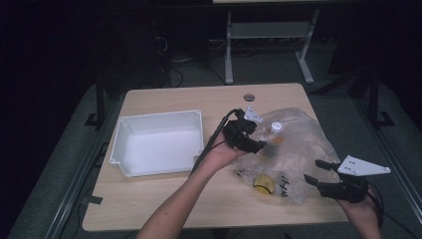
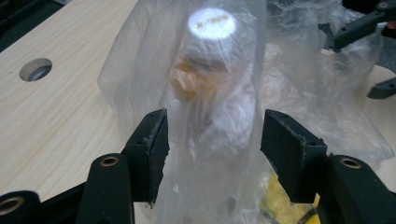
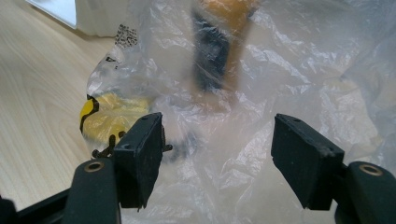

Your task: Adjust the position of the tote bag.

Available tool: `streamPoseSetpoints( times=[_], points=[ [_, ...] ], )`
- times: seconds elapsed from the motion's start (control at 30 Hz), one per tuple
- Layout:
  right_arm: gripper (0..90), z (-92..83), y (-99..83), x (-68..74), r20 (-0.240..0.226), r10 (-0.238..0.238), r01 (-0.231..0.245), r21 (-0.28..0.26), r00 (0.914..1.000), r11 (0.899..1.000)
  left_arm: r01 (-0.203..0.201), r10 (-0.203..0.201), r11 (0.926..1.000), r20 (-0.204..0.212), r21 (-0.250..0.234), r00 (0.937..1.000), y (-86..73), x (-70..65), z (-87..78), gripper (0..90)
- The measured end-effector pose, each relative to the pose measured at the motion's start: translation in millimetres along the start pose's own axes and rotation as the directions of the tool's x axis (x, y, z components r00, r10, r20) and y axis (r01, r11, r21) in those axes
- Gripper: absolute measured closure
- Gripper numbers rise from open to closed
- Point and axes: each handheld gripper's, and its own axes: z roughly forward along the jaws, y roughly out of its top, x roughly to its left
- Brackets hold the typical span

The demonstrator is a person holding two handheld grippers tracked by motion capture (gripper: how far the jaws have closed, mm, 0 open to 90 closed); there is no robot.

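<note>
Clear crinkled plastic: the bag lies on the right half of the wooden surface, with the empty white tub just to its left. Inside the bag you have a white-capped bottle standing near the far-left edge, something yellow near the front, and a dark item, blurred through the film.

Your left tool sits at the bag's left edge, its pads spread either side of the film-wrapped bottle; the film brushes the pads but neither presses. Your right tool is also spread, at the bag's near right corner, loose film between its pads, nothing pinched.

Judgement: you are working the bottle out of the bag. Pin a fold of film firmly with the right tool first. Then close the left low on the bottle's body, not the cap, so it doesn't slip in the slick plastic.
</note>
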Motion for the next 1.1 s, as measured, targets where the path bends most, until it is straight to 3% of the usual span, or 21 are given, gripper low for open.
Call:
streamPoseSetpoints(
  times=[0.07,0.3,0.53,0.93,1.1],
  points=[
    [33.3,-0.2,-0.1,-0.4,-0.001,-0.002,0.002,-0.002,1.0000,1.000,-0.003,0.003,1.0000,-0.004,0.006,1.0000,0.8,0.7,3.7,44.1],
    [33.3,-0.5,-0.2,-0.7,-0.002,-0.002,0.002,-0.004,1.0000,1.000,-0.014,0.014,0.9997,-0.015,0.021,0.9998,-1.1,2.6,13.1,69.6],
    [33.4,0.0,-0.3,-0.6,-0.003,0.000,0.000,-0.002,1.0000,1.000,-0.006,0.007,0.9995,-0.043,0.030,0.9990,-6.6,4.1,17.0,84.4],
    [33.3,0.9,-0.8,-0.9,-0.005,-0.004,0.004,0.004,1.0000,1.000,0.072,-0.068,0.9958,-0.072,0.056,0.9951,-32.3,17.3,27.3,87.4],
    [33.4,1.0,-0.9,-0.8,-0.007,-0.002,0.002,0.006,1.0000,1.000,0.087,-0.081,0.9930,-0.077,0.080,0.9937,-45.0,21.6,33.9,87.4]
  ],
)
